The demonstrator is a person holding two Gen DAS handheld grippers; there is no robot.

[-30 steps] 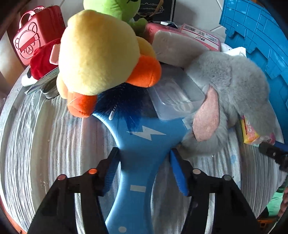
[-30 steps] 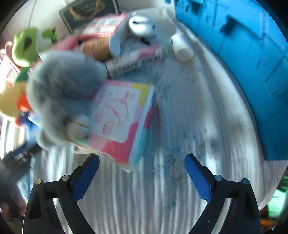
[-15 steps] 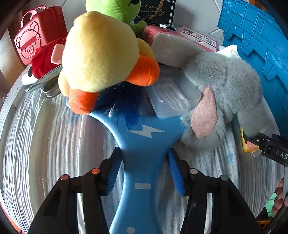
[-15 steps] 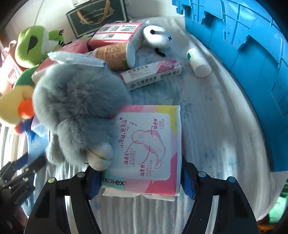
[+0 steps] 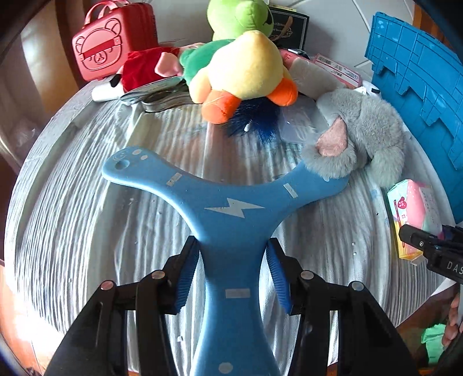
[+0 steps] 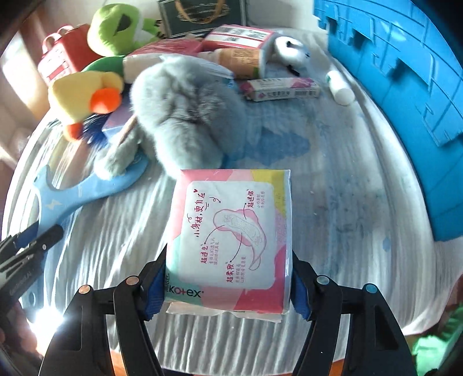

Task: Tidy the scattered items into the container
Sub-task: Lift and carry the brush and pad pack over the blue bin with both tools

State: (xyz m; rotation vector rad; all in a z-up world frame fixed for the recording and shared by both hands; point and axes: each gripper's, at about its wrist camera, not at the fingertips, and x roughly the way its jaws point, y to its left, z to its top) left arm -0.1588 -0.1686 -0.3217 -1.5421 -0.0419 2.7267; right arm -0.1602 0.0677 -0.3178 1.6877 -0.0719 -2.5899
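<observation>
My left gripper (image 5: 233, 274) is shut on one arm of a blue three-armed boomerang (image 5: 228, 214); its right arm lies under the grey plush rabbit (image 5: 364, 136). My right gripper (image 6: 228, 283) is shut on a pink Kotex pad pack (image 6: 231, 237), held just above the table. The pack also shows in the left wrist view (image 5: 411, 211), and the boomerang in the right wrist view (image 6: 84, 193). The blue crate (image 6: 405, 86) stands at the right.
A yellow duck plush (image 5: 246, 72), green frog plush (image 5: 240, 17), red plush (image 5: 141, 66), red toy suitcase (image 5: 107, 43), blue brush (image 5: 254, 118), boxes (image 6: 240, 36), a tube box (image 6: 283, 89) and a white bottle (image 6: 341, 88) crowd the striped table's far side.
My left gripper pulled the boomerang back out from under the duck. My right gripper closed on the pad pack and drew it away from the rabbit.
</observation>
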